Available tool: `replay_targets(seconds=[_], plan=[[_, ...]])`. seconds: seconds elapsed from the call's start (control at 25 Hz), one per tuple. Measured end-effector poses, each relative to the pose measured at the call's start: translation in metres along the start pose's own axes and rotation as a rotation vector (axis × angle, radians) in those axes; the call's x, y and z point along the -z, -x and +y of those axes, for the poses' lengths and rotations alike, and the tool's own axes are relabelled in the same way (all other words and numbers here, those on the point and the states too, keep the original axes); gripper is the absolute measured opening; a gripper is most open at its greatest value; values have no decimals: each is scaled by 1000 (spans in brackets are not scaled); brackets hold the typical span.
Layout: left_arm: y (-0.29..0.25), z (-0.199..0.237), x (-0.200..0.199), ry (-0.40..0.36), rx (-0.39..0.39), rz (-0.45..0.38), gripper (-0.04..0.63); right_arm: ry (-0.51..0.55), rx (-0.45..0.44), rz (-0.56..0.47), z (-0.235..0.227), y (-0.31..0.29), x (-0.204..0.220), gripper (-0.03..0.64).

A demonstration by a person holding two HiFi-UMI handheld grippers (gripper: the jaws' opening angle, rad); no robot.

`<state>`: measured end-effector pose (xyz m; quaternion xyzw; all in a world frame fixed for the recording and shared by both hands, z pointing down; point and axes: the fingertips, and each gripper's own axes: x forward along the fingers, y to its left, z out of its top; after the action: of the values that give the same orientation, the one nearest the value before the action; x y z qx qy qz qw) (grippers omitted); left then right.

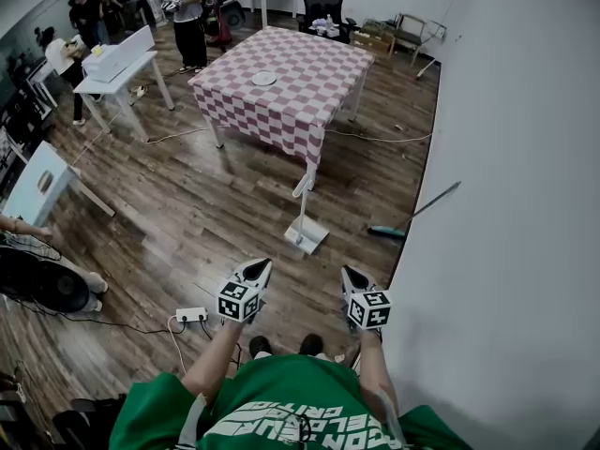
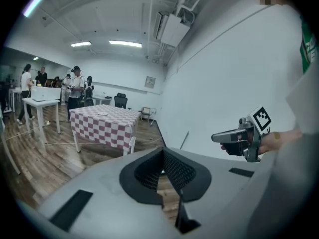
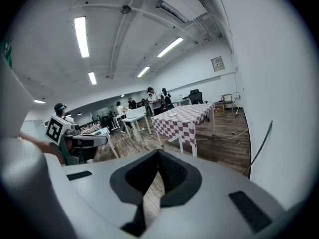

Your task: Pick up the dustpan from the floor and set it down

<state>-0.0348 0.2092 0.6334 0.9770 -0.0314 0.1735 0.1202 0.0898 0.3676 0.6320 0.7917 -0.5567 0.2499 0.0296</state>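
Note:
The white dustpan [image 1: 307, 232] stands on the wood floor with its long handle upright, close to the near corner of the checkered table [image 1: 309, 59]. Its handle also shows in the left gripper view [image 2: 132, 144] and the right gripper view [image 3: 175, 138]. My left gripper [image 1: 260, 269] [image 2: 162, 152] and right gripper [image 1: 349, 276] [image 3: 158, 154] are held side by side in the air, well short of the dustpan. Both are shut with nothing between the jaws.
A broom [image 1: 413, 215] leans against the white wall on the right, just beyond the dustpan. A plate [image 1: 264, 78] lies on the table. A power strip [image 1: 191, 315] and cables lie on the floor at the left. White desks and several people are at the back left.

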Motion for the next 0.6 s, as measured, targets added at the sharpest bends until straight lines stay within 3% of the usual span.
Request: replay_targets(seconds=[0.6], plan=[[-20, -35, 5, 9, -52, -21, 5, 11, -41, 23, -40, 9, 8, 8]])
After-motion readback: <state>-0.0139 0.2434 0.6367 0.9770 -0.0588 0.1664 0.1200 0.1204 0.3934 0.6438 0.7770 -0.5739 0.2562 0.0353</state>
